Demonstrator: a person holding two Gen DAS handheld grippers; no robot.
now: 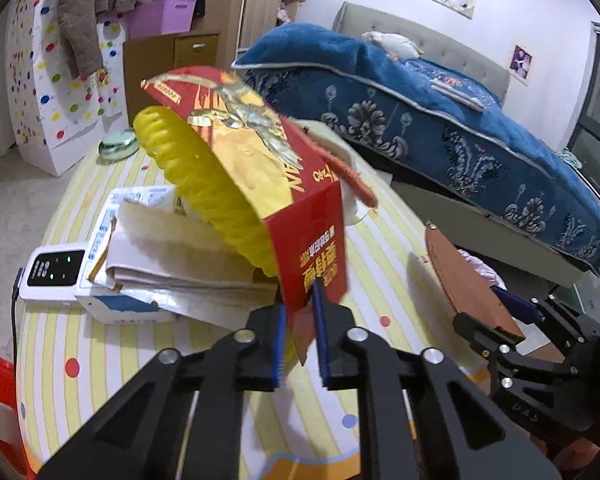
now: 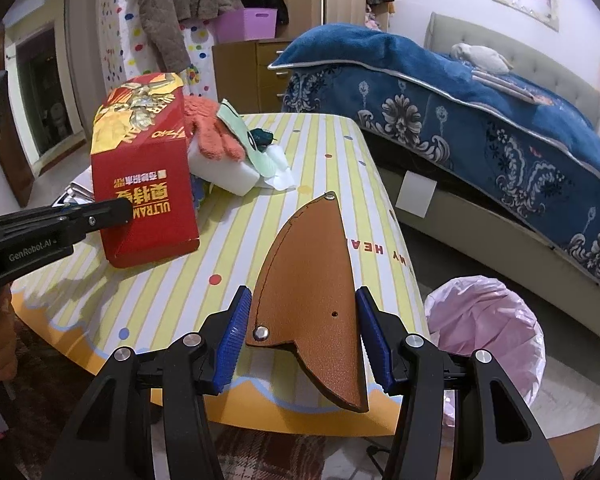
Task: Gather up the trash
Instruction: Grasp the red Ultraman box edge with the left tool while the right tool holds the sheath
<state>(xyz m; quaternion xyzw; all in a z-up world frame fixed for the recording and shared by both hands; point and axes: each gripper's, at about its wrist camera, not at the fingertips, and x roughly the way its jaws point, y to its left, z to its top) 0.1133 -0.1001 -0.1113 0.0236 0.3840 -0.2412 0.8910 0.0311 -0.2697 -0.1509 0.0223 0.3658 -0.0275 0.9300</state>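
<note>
On the round worktop (image 2: pixel 324 152) with its yellow-striped, dotted cloth, both pairs of tongs already have something in hand. The left tongs (image 1: pixel 300 340) are nearly closed, their blue pads pinching the bottom edge of a red and gold cardboard box (image 1: pixel 296 216) with a ribbed yellow plastic tray showing inside it; the box looks tipped up rather than lying flat. The right tongs (image 2: pixel 304 336) stand about half open around a brown leather sheath shaped like a fin (image 2: pixel 312 304), its flat sides between the pads; it seems held, though I cannot tell how firmly. Beside the worktop, on the floor at the right, waits a bin lined with a pink plastic bag (image 2: pixel 488 328), and neither piece is in it yet. So I would say the gathering is under way but nothing shown has been dropped in. Left on the worktop are an orange knitted glove (image 2: pixel 212 132) on a white foam block (image 2: pixel 224 176), crumpled white tissue (image 2: pixel 280 176), a stack of folded papers (image 1: pixel 168 248) and a small white device (image 1: pixel 56 272); which count as rubbish I cannot judge.
</note>
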